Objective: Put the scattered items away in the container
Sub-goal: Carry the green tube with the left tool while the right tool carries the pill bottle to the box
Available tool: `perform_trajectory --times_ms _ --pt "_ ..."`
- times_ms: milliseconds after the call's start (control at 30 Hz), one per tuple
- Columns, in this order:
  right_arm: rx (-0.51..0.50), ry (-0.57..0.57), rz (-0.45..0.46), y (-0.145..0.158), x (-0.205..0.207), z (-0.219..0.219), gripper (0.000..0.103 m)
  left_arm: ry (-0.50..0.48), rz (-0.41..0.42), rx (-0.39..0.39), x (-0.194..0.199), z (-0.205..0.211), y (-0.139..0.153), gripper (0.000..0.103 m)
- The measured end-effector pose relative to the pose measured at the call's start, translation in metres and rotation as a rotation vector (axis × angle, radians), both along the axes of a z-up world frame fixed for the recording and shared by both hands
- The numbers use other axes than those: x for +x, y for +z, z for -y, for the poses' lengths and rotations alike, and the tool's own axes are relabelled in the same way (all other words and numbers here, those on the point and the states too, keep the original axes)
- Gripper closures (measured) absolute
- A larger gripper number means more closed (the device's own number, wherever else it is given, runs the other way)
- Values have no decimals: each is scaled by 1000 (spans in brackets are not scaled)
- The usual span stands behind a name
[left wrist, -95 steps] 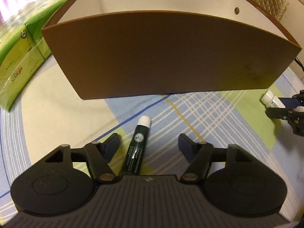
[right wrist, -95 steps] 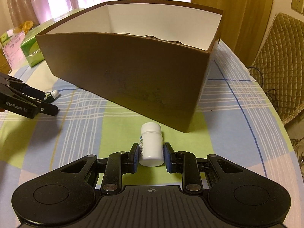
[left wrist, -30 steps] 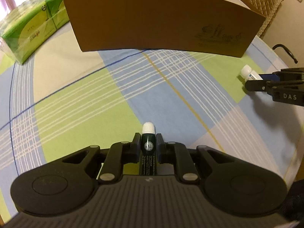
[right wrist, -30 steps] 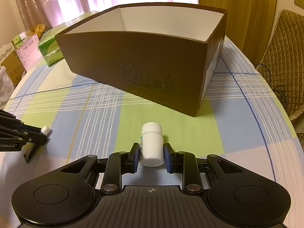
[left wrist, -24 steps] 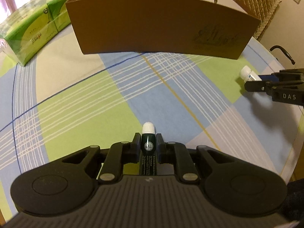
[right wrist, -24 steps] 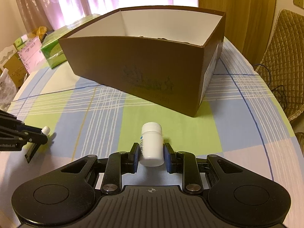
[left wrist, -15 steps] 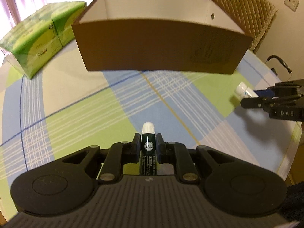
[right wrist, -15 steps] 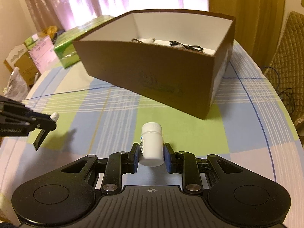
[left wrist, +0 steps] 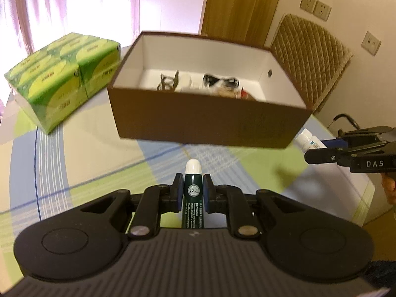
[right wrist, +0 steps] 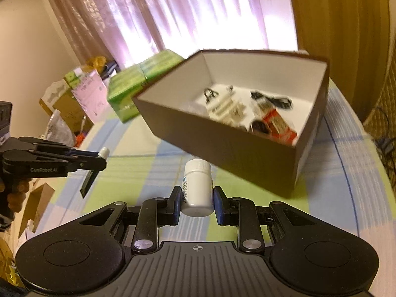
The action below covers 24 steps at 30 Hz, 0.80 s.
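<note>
Brown cardboard box, white inside (left wrist: pixel 198 123), sits on checked-cloth counter (left wrist: pixel 99 163) at 12 o'clock from both tongs; already holds cables, clips, red packet. Two items left, both airborne short of near rim. Left tongs (left wrist: pixel 193 193) clamped on dark green white-capped tube (left wrist: pixel 193 190), long axis along fingers, cap toward box. Right tongs (right wrist: pixel 197 201) clamped on white pill bottle (right wrist: pixel 198 188), cap likewise toward box. Remaining, likely: carry over rim, release.
</note>
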State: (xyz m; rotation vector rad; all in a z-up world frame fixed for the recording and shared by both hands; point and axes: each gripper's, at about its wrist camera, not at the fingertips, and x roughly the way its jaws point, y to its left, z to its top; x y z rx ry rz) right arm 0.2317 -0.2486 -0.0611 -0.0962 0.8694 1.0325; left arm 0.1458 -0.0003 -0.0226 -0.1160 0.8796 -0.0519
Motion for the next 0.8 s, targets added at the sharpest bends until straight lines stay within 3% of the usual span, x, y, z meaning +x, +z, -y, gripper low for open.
perform_trajectory --times_ms 533,800 --pt "39 29 180 54 64 -27 74 -52 178 86 79 -8 67 91" --pt "6 6 199 51 107 -43 74 -46 190 105 139 -13 67 91"
